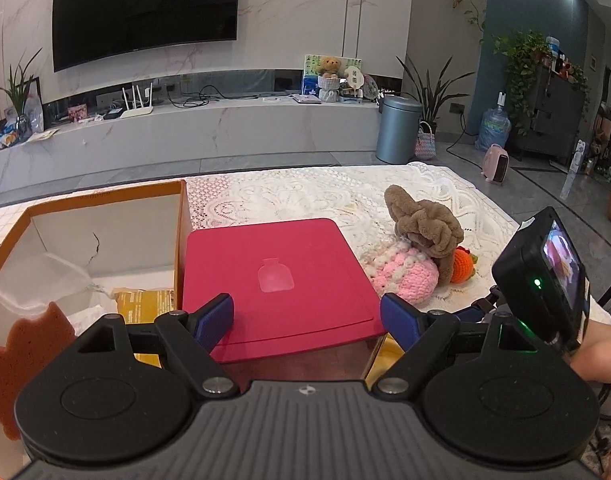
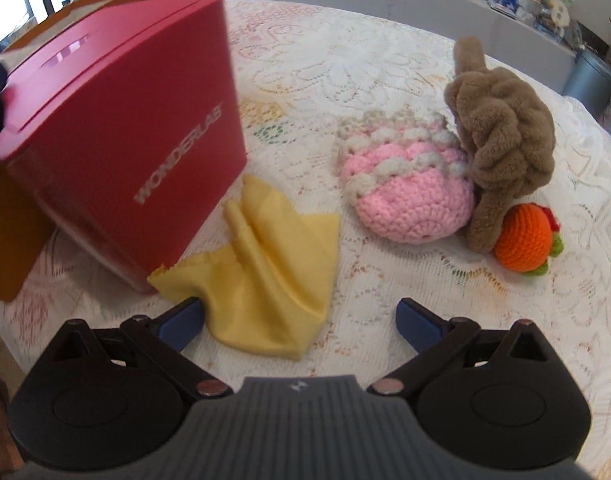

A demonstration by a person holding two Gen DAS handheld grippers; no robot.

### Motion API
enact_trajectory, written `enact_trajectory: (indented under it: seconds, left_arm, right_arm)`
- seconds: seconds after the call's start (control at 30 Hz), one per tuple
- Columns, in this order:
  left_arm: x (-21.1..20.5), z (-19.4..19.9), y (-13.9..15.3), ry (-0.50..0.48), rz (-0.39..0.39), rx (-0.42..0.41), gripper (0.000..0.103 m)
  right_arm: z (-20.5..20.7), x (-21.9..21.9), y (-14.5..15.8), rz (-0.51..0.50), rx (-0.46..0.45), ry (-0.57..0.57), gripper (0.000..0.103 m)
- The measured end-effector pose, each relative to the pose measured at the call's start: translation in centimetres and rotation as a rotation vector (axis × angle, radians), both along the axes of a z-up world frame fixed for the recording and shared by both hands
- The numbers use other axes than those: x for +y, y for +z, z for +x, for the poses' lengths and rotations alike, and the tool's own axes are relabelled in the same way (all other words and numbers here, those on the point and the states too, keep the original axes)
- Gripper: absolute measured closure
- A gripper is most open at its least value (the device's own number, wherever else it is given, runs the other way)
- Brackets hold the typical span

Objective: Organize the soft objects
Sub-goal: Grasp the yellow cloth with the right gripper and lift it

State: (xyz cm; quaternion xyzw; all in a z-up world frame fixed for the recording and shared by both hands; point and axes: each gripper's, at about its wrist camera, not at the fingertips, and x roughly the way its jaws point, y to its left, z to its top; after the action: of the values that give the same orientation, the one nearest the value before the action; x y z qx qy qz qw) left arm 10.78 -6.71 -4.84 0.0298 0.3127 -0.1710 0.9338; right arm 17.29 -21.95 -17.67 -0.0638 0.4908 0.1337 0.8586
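On the lace tablecloth (image 2: 385, 60) (beside the red box (image 2: 121, 128)) lies a yellow cloth (image 2: 273, 280).

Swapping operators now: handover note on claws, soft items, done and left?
Left claw: open, empty, over the red box.
Right claw: open, empty, at the yellow cloth.
On the lace tablecloth: cloth beside the red box; pink crochet piece, brown plush and orange crochet toy bunched together.
Done: orange sponge at the orange-rimmed box.
Left: those four.
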Motion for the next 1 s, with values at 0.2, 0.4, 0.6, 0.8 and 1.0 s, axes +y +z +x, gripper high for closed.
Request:
enact_trajectory:
  seconds: [0.2,0.4,0.6,0.8,1.0]
  left_arm:
    - [0.5,0.4,0.1,0.040,-0.022,0.010,0.006]
    - [0.2,0.2,0.0,0.035,0.005,0.002,0.006]
    - [0.0,0.0,0.0,0.027,0.012,0.001,0.006]
    - [0.3,0.2,0.1,0.041,0.003,0.009,0.006]
    - [0.5,0.2,0.1,0.051,0.000,0.014,0.006]
  right_arm:
    - [0.0,-0.6,0.4,0.042,-0.028,-0.090,0.019]
    - [-0.3,-1.8,1.3,0.073,-0.041,-0.147,0.067]
    - [-1.7,-2.2,1.8,0.076,-0.018,-0.154,0.092]
    - [-3.4,-4.1,3.3,0.094,-0.051,-0.221,0.092]
    - [-3.9,-5.8,3.8,0.105,-0.062,-0.276,0.092]
